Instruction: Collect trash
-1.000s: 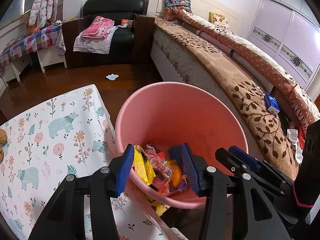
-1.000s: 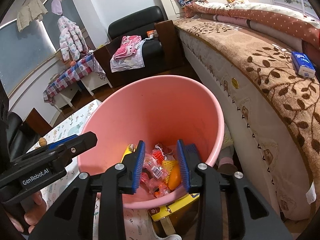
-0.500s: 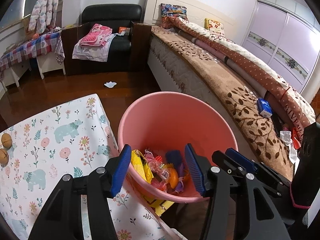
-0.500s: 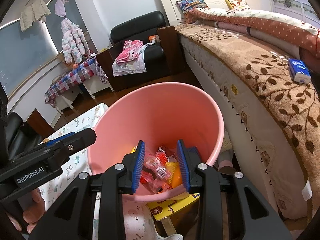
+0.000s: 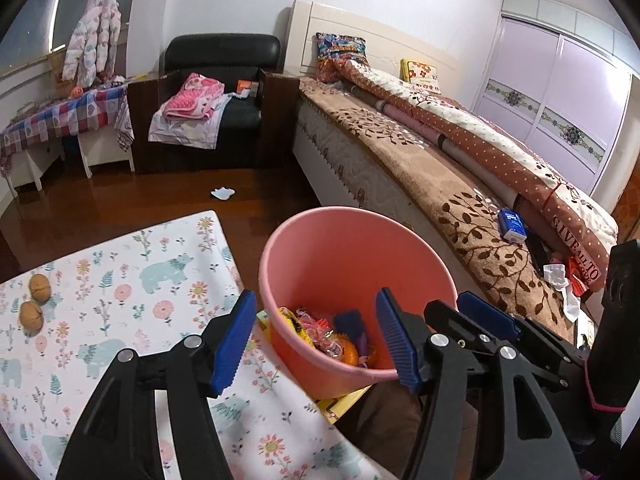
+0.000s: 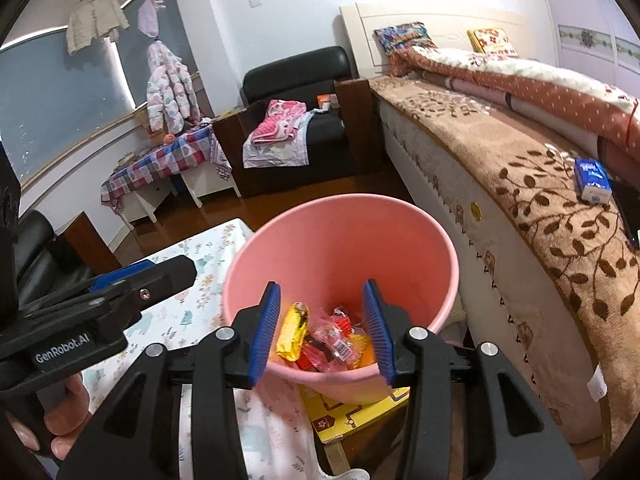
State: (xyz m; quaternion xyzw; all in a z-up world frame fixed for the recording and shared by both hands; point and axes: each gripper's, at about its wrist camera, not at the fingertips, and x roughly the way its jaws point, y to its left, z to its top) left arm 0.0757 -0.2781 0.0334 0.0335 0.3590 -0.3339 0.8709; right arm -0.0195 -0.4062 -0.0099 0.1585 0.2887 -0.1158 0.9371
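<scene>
A pink bucket [image 5: 352,248] stands beside the table and holds several bright wrappers [image 5: 320,332], among them a yellow one [image 6: 294,332]. It also shows in the right wrist view [image 6: 340,236]. My left gripper [image 5: 316,340] is open and empty, held above the bucket's near rim. My right gripper [image 6: 320,328] is open and empty too, over the near rim. The right gripper's body shows at the right of the left wrist view [image 5: 500,332]. The left gripper's body shows at the left of the right wrist view [image 6: 100,300].
The table [image 5: 100,280] has a floral bear cloth with two walnuts [image 5: 36,300] at its left. A bed [image 5: 440,168] runs along the right with a blue tissue pack [image 5: 512,226]. A black armchair [image 5: 224,100] stands at the back. A white scrap [image 5: 223,192] lies on the wooden floor.
Both grippers have risen and drawn back from the bucket, which now looks smaller. Both jaws have opened wider. More of the table and the two walnuts have come into view.
</scene>
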